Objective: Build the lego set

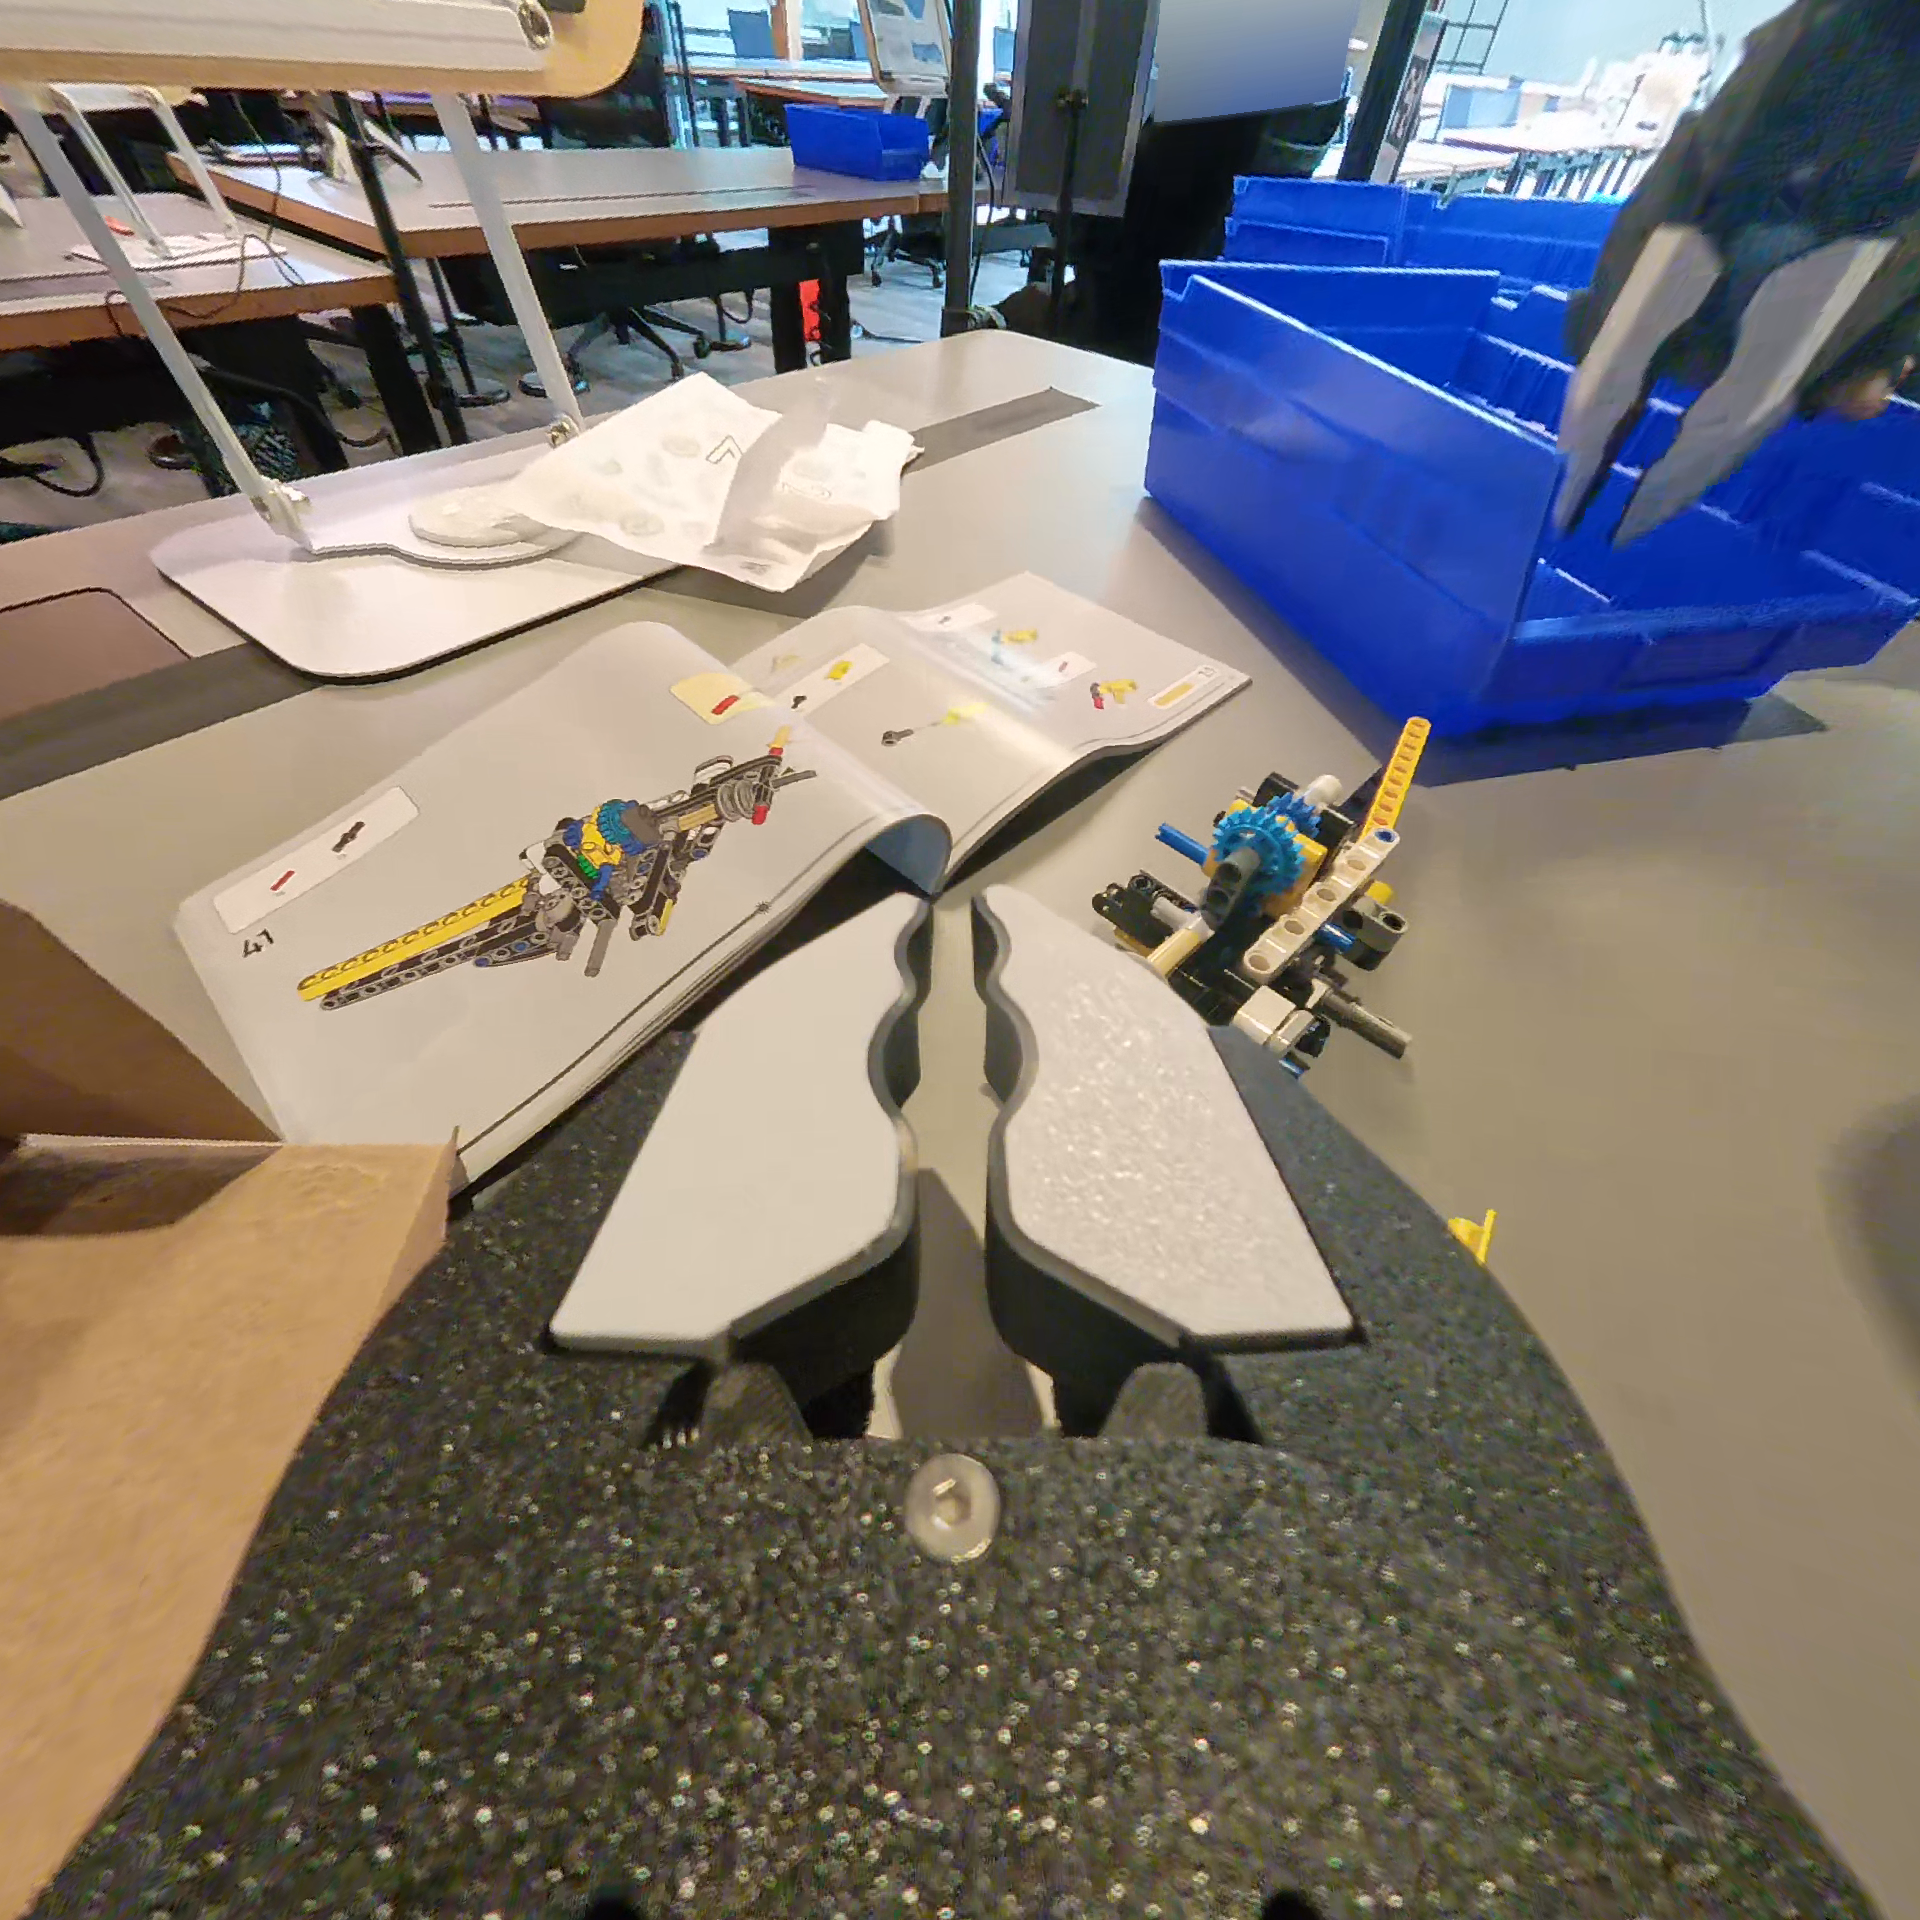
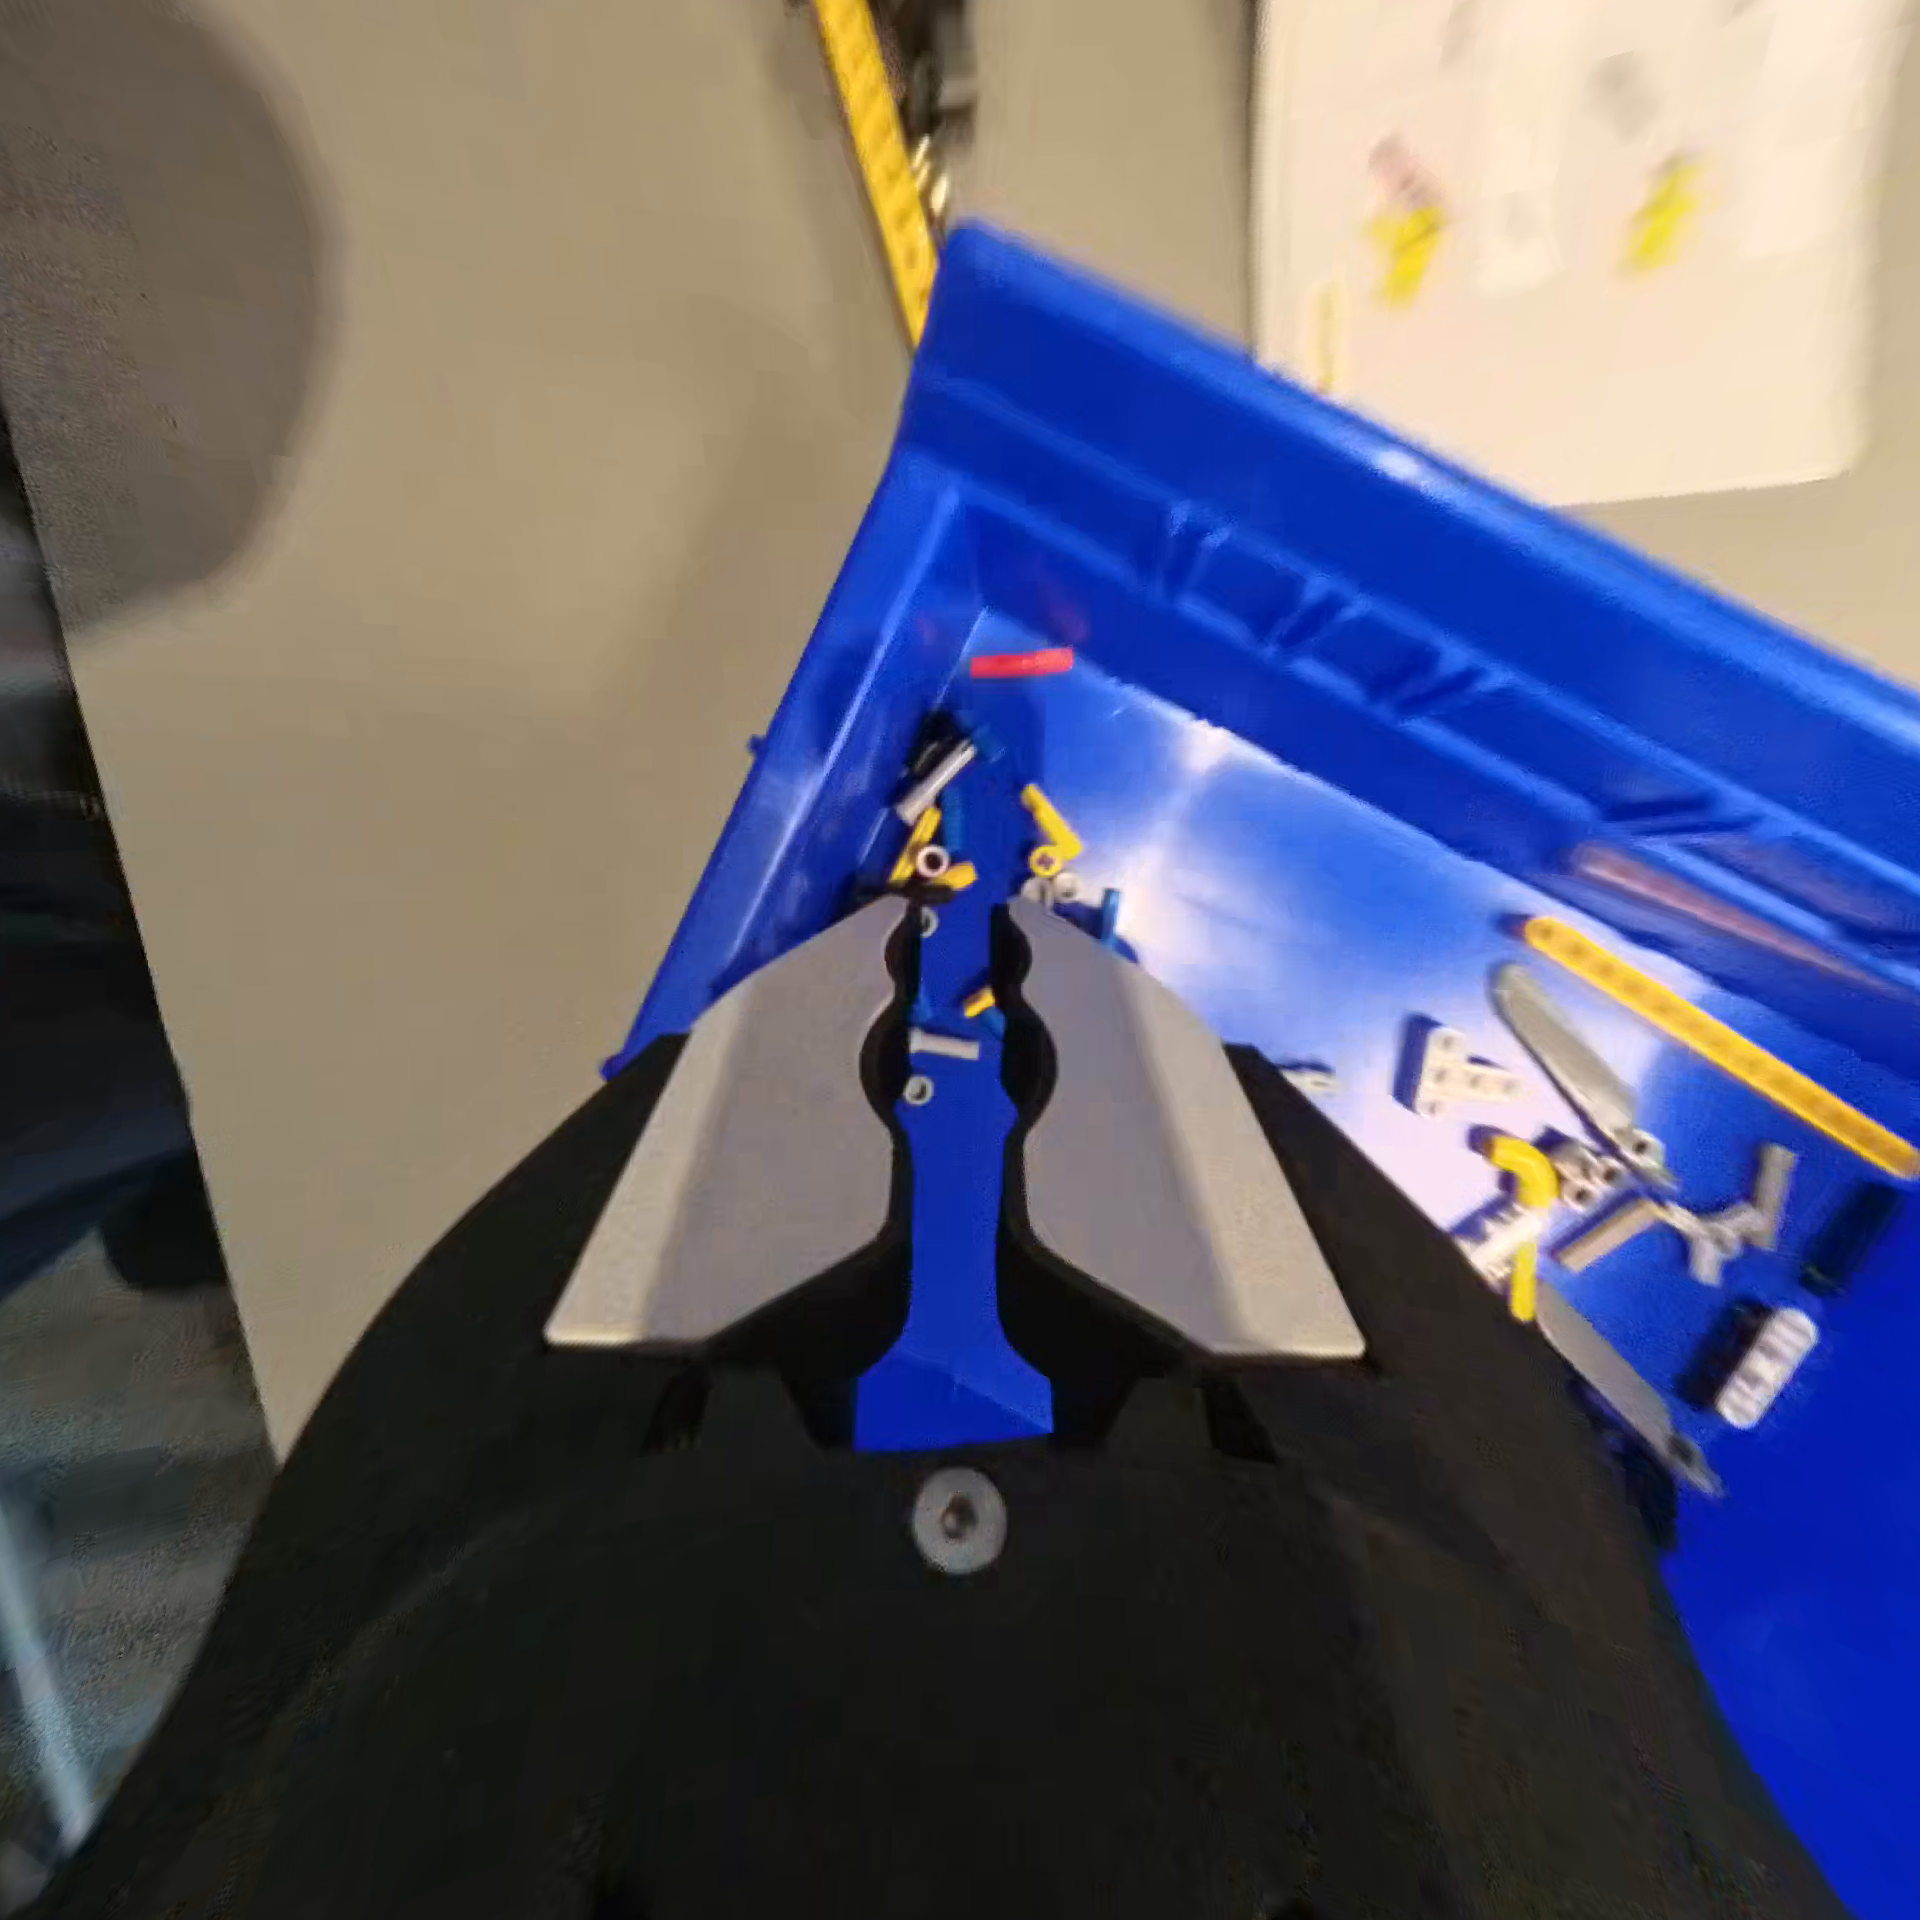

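A partly built lego model (image 1: 1262,904), with a blue gear, a white beam and a raised yellow beam, stands on the grey table (image 1: 1558,1039). My left gripper (image 1: 951,904) hovers low just left of it, over the edge of the open instruction booklet (image 1: 665,831). Its jaws are a narrow gap apart and empty. My right gripper (image 2: 954,914) hangs over a blue bin (image 2: 1351,582), slightly open and empty. It points down at a cluster of small yellow, blue and grey pieces (image 2: 966,831) in the bin's corner. It also shows in the left wrist view (image 1: 1600,520) above the bin (image 1: 1351,499).
More loose parts lie in the bin: a long yellow beam (image 2: 1714,1039), grey blades (image 2: 1558,1049), a red pin (image 2: 1021,663). A cardboard box (image 1: 156,1351) sits at the left, with a white lamp base (image 1: 364,592) and a plastic bag (image 1: 727,478) behind the booklet. A small yellow piece (image 1: 1473,1236) lies on the table. There is about 35 cm between the tips of the two grippers. The left gripper is farther from the red pin (image 2: 1021,663), some 25 cm, than the right, some 8 cm.
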Action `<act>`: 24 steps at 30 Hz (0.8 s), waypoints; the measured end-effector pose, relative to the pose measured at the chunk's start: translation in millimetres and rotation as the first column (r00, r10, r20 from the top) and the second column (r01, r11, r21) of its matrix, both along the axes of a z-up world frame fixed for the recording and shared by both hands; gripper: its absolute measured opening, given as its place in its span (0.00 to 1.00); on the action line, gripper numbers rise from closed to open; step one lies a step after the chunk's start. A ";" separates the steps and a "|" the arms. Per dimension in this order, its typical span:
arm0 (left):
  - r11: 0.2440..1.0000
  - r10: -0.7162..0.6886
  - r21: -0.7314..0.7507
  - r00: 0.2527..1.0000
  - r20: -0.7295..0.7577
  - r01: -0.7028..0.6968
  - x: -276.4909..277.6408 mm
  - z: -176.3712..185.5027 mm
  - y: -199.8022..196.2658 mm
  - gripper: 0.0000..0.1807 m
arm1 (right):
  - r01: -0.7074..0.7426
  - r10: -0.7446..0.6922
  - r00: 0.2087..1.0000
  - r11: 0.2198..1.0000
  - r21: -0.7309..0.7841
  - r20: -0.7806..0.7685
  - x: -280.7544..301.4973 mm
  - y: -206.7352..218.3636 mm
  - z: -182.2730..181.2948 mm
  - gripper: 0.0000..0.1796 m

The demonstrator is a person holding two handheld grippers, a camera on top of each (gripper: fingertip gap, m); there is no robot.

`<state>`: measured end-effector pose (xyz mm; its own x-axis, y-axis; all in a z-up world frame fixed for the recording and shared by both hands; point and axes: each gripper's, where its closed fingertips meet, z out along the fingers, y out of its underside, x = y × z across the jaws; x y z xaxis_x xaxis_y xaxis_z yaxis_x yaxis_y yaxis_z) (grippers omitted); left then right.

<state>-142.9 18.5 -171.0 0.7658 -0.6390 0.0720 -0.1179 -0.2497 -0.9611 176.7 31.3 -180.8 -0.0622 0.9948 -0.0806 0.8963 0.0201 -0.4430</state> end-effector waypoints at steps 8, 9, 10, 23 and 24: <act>0.999 0.002 -0.039 0.999 0.034 -0.001 -2.6 -1.3 0.8 0.04 | -0.121 0.122 0.981 0.992 -0.017 0.148 2.3 -10.8 -41.2 0.12; 0.999 0.002 -0.050 0.999 0.043 0.000 -3.1 -1.6 1.4 0.04 | -0.122 0.124 0.982 0.992 -0.024 0.142 1.1 -11.1 -42.8 0.13; 0.998 0.003 -0.056 0.999 0.053 0.000 -3.8 -1.5 1.9 0.04 | -0.122 0.125 0.982 0.992 -0.027 0.144 0.3 -10.9 -44.8 0.14; 0.999 0.007 -0.051 0.998 0.066 -0.004 -5.1 0.2 1.7 0.03 | -0.107 0.108 0.975 0.994 -0.012 0.192 7.1 -9.7 -54.3 0.11; 0.999 0.007 -0.051 0.998 0.065 -0.003 -4.9 0.2 1.7 0.03 | -0.102 0.102 0.976 0.995 -0.014 0.194 8.6 -9.4 -53.8 0.11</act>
<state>-147.8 20.2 -170.8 0.7615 -0.6294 0.1545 -0.0538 -0.2989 -0.9528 185.2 21.8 -234.6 -0.1462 0.9837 -0.1050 0.9585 0.1146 -0.2612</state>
